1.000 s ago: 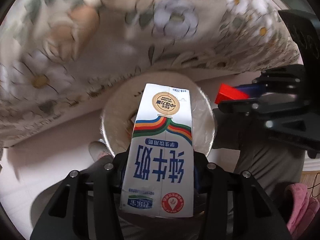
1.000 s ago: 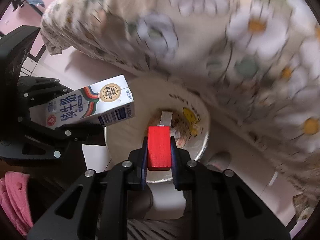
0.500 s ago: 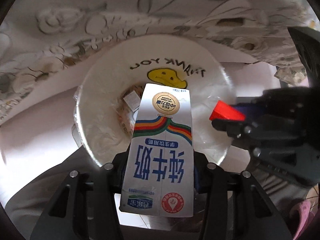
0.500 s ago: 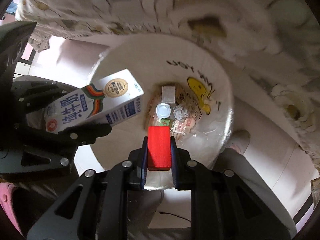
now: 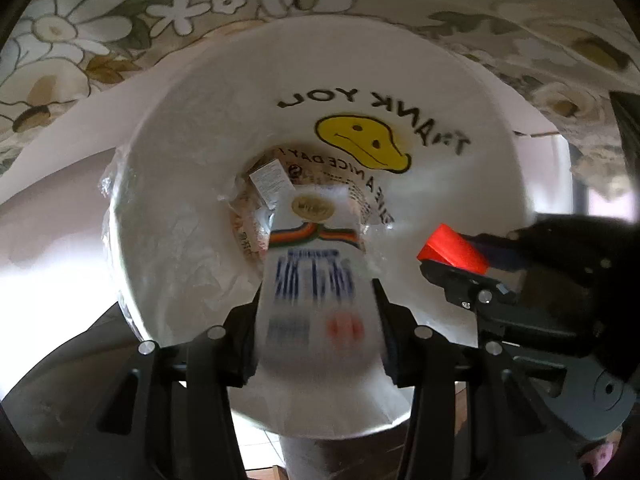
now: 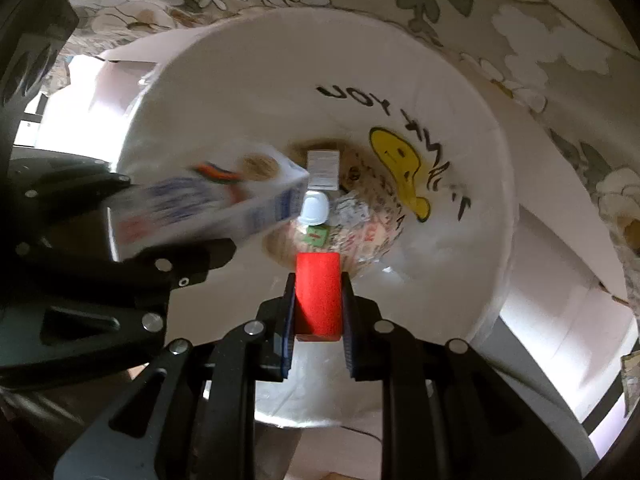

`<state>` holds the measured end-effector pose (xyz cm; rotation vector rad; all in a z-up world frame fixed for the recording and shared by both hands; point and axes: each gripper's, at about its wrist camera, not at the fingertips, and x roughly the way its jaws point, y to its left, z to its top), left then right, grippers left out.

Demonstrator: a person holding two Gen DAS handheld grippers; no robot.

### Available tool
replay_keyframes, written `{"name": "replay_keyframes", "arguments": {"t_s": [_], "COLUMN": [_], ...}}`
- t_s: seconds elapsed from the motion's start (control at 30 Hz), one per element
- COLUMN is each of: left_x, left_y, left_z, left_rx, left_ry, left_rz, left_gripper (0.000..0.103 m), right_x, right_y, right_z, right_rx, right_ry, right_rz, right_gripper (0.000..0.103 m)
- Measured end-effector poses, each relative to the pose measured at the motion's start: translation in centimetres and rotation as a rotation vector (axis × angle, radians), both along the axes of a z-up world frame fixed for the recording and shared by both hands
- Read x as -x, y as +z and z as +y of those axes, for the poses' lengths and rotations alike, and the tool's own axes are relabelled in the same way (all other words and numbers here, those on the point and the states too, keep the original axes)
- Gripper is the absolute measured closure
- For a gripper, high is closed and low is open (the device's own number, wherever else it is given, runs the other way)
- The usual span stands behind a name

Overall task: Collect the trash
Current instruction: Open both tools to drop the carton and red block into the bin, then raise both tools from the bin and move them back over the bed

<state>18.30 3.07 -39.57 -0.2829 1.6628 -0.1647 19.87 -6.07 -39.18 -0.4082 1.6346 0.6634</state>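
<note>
Left gripper [image 5: 316,312] jaws: spread, milk carton [image 5: 316,280] blurred between them, apparently dropping. Right gripper [image 6: 318,300] jaws: pinching red block [image 6: 318,292].

Carton over mouth of lined bin [image 5: 192,208], long axis along fingers, top end pointing toward bin bottom.

Step, judged: dumping. Next: release block over bin centre.

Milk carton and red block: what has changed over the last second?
Both grippers swung over the bag-lined bin. The milk carton is now motion-blurred and slipping forward out of the left gripper, its jaws apparently opening. The right gripper stays shut on the red block.
</note>
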Motion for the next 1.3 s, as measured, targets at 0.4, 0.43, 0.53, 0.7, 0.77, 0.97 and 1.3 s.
{"name": "replay_keyframes", "arguments": {"t_s": [0.4,0.43,0.53,0.7,0.77,0.97,1.3], "left_x": [-0.4,-0.4,-0.3,0.2,0.4,1.6,3.2], "left_y": [-0.6,-0.6,-0.6,1.1,1.7,4.1,12.5], "left_z": [0.4,0.3,0.1,0.8,0.8,0.7,0.9], "left_rx": [0.026,0.025,0.021,0.024,0.023,0.015,-0.077], "left_ry": [0.044,0.045,0.044,0.045,0.045,0.029,-0.084], "left_rz": [0.015,0.015,0.011,-0.009,-0.018,-0.068,-0.255], "left_gripper": [0.042,0.042,0.042,0.042,0.042,0.042,0.042], "right_x": [-0.5,-0.4,-0.3,0.1,0.3,1.5,2.9], "right_y": [-0.4,-0.3,0.0,0.5,1.4,3.7,10.7], "right_z": [-0.3,-0.4,-0.4,-0.5,-0.8,-0.9,-2.5], "right_rx": [0.023,0.021,0.018,0.011,0.005,-0.015,-0.067], "right_ry": [-0.002,-0.001,0.001,0.000,-0.001,0.007,0.044], "right_rz": [-0.017,-0.019,-0.025,-0.044,-0.048,-0.065,-0.151], "right_gripper": [0.057,0.057,0.057,0.057,0.057,0.057,0.057]}}
